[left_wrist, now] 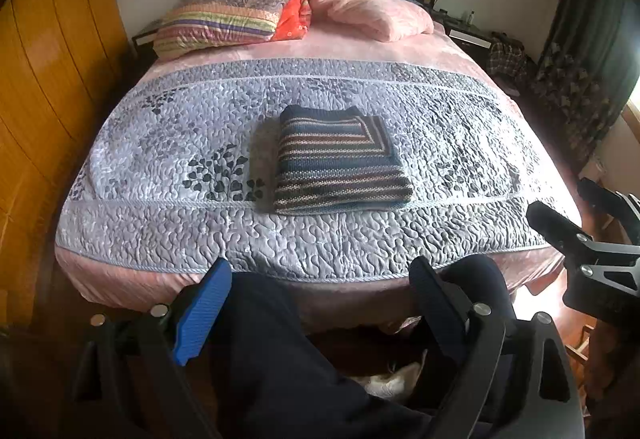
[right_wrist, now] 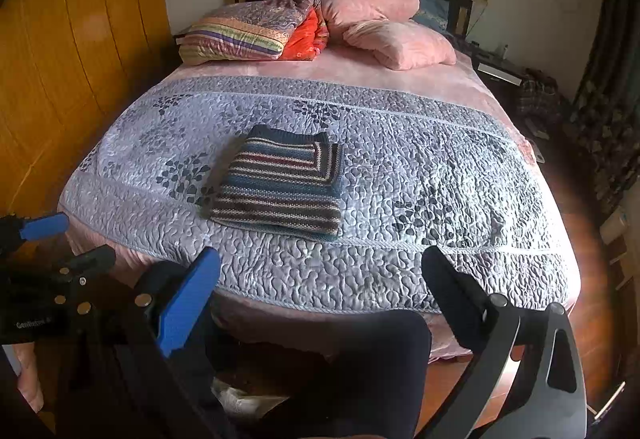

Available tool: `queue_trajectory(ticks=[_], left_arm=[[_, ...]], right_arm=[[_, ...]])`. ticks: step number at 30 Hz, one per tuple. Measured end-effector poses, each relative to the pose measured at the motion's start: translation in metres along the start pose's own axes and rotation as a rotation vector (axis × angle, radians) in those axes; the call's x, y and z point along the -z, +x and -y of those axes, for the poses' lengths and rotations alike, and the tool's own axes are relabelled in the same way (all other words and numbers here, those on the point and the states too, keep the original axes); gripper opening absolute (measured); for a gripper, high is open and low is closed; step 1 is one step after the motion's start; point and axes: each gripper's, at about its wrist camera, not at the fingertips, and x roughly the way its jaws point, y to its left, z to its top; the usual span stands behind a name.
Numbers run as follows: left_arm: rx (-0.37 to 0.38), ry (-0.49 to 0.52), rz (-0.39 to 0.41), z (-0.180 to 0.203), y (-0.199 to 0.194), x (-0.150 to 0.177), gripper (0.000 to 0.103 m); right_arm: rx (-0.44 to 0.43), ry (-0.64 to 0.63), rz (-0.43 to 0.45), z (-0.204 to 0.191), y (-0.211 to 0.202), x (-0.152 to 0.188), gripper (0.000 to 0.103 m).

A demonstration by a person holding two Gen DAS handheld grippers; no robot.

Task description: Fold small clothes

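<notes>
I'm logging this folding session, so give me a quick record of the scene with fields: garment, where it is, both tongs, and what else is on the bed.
garment: striped knit sweater, folded into a neat rectangle
location: lying flat on the grey quilted bedspread, toward the foot of the bed
left tongs: open, empty, held back off the bed edge
right tongs: open, empty, also clear of the sweater
other items: pink pillows and a striped folded quilt at the headboard

Home bedroom, quilted bed (left_wrist: pixel 320 239), pillows (left_wrist: pixel 360 3), wooden wardrobe (left_wrist: pixel 48 79)
</notes>
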Motion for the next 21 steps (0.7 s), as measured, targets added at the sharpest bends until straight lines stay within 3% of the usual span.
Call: queue_trajectory(ticks=[21], left_arm=[[0.000,-0.004,0.000,0.0017,0.0007,0.0016,0.091]], right_arm=[[-0.005,0.003,-0.003,-0.0013,-0.0005,0.0032,0.100]])
